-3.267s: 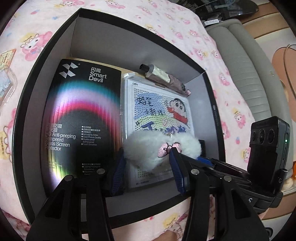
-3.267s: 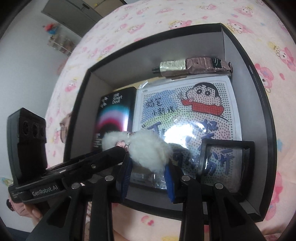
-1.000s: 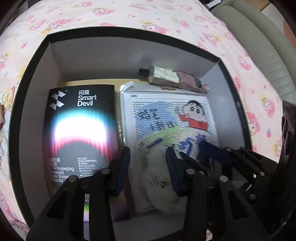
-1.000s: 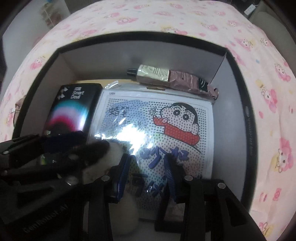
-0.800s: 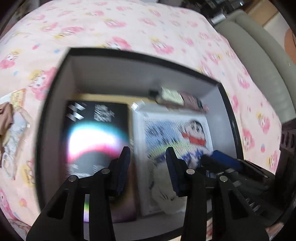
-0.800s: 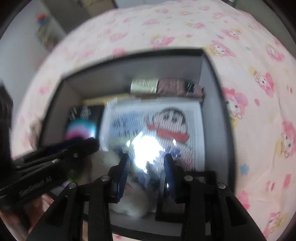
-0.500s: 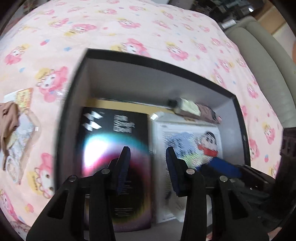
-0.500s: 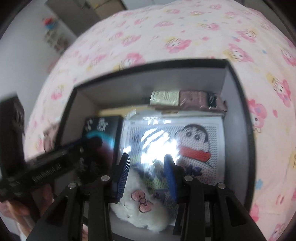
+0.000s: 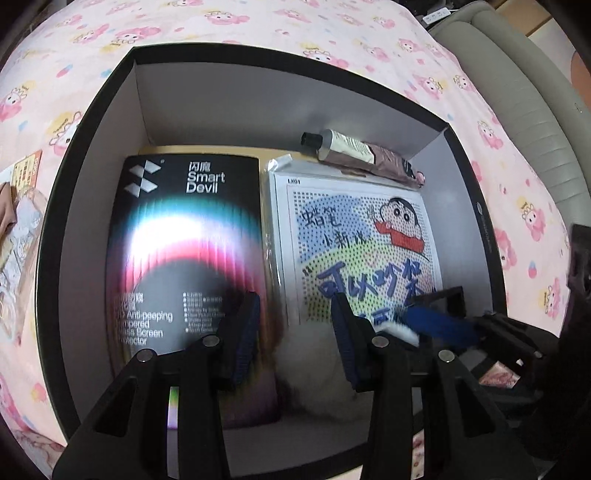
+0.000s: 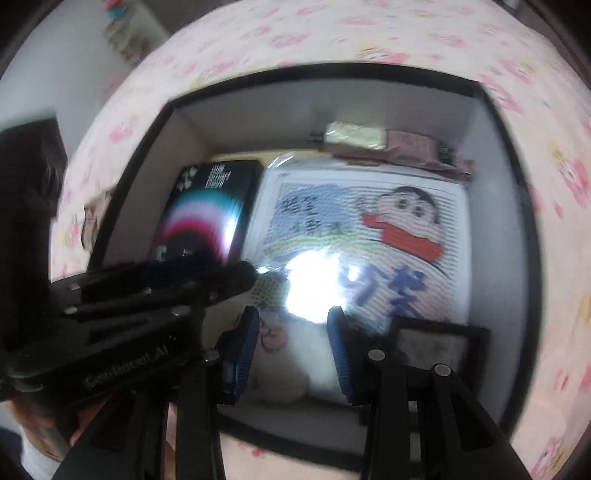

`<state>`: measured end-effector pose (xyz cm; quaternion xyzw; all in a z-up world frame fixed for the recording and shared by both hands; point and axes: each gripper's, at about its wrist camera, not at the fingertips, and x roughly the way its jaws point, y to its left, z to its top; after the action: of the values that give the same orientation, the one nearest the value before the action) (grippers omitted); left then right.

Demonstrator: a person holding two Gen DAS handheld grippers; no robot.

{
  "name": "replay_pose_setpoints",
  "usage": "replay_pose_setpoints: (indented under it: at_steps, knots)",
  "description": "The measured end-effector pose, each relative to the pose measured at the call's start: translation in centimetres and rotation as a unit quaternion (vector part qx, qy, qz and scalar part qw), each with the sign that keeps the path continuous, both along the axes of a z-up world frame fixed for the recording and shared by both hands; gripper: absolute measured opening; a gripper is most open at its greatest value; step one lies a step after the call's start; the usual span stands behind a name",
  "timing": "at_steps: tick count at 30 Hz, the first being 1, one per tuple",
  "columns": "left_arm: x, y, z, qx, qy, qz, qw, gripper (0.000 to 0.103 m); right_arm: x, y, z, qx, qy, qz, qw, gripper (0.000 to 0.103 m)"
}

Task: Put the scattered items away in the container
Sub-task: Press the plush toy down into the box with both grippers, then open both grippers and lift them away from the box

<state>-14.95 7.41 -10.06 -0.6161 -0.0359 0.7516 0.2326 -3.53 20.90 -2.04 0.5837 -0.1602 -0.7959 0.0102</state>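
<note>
Box (image 9: pixel 92 122): black outside, pale grey inside, lid off, sitting on the bed's pink cartoon-print sheet (image 9: pixel 258 22); both my grippers hang over its near edge, pointing steeply down into it.
Fluffy white pompom (image 9: pixel 314 373): lies on the box floor against the near wall, partly over the lower edge of the cartoon kit; its pink bow (image 10: pixel 271 334) shows in the right wrist view.
Screen protector pack (image 9: pixel 184 258): black with a rainbow arc, flat on the left half of the floor.
Cartoon bead kit (image 9: pixel 354 240): in a clear sleeve, flat just beside the black pack on the right, glare on its plastic.
Tube (image 9: pixel 354 153): cream and brown with a black cap, lying along the far wall, touching the kit's top edge.
Small black tray (image 10: pixel 439 343): in the near right corner, on top of the kit.
My left gripper (image 9: pixel 293 336): jaws apart, nothing between the pads; the pompom is below them, not gripped.
My right gripper (image 10: pixel 291 350): jaws parted and just been opening a little, empty, the pompom underneath and free.
Bed outside the box: a clear packet with a card (image 9: pixel 22 221) lies to the left on the sheet.
</note>
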Motion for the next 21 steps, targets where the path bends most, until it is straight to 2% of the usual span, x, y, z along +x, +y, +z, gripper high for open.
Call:
replay_pose_setpoints:
  at_steps: [4, 6, 8, 9, 12, 16, 19, 21]
  knots:
    - [1.0, 0.2, 0.8, -0.012, 0.019, -0.023, 0.9995, 0.039, 1.8, 1.2, 1.3, 0.092, 0.02, -0.042, 0.995, 0.035]
    - [1.5, 0.5, 0.7, -0.022, 0.019, -0.036, 0.9989, 0.04, 2.0, 1.8, 1.8, 0.117, 0.026, -0.064, 0.991, 0.035]
    - [1.8, 1.1, 0.2, -0.069, 0.021, -0.047, 0.9963, 0.039, 1.8, 2.6, 1.9, 0.113, 0.028, -0.072, 0.991, 0.035]
    - [2.0, 1.0, 0.1, -0.08, 0.025, -0.045, 0.9955, 0.039, 1.8, 2.7, 1.8, 0.104, 0.025, -0.072, 0.992, 0.036]
    - [2.1, 0.6, 0.4, -0.073, 0.019, -0.043, 0.9962, 0.039, 1.4, 2.1, 1.1, 0.089, 0.013, -0.062, 0.994, 0.036]
    - [2.2, -0.3, 0.9, -0.043, 0.019, -0.037, 0.9982, 0.039, 0.6, 1.2, 1.1, 0.105, 0.01, -0.061, 0.993, 0.039]
    - [2.5, -1.0, 2.8, -0.029, 0.058, -0.02, 0.9977, 0.05, 1.2, 1.5, 2.0, 0.1, 0.028, -0.088, 0.991, 0.041]
    - [2.5, -1.7, 5.0, -0.016, 0.093, 0.005, 0.9956, 0.069, 2.1, 1.4, 4.6, 0.125, 0.073, -0.118, 0.982, 0.046]
